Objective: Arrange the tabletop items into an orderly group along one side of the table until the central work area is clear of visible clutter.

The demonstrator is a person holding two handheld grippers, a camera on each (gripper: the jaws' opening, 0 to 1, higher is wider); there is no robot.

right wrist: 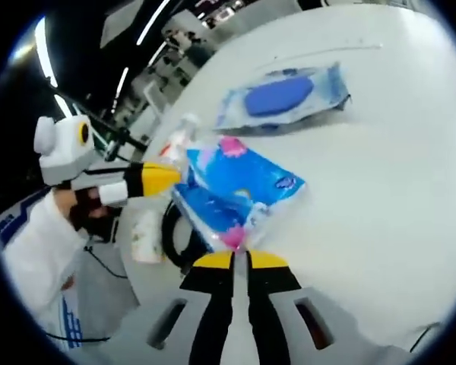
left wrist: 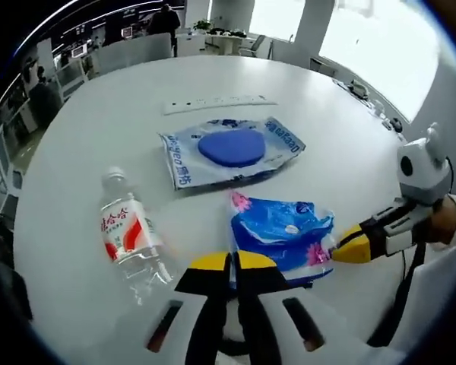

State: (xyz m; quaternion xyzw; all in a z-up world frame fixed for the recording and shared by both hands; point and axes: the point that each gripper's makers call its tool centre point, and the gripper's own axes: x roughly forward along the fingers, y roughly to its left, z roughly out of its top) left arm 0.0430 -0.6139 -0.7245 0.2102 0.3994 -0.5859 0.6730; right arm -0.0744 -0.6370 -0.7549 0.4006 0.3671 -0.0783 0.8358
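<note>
White table (left wrist: 99, 137): water bottle (left wrist: 128, 237) lying near left, sponge pack (left wrist: 229, 150) farther back at centre. Blue tissue pack (left wrist: 283, 234) near centre, pinched at opposite ends by left gripper (left wrist: 234, 262) & right gripper (right wrist: 240, 260), both closed on it

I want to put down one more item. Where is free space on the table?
Bare table lies left of the sponge pack, above the bottle, and right of the sponge pack toward the far edge. Crowded: near edge, where both grippers pinch the blue packet.
</note>
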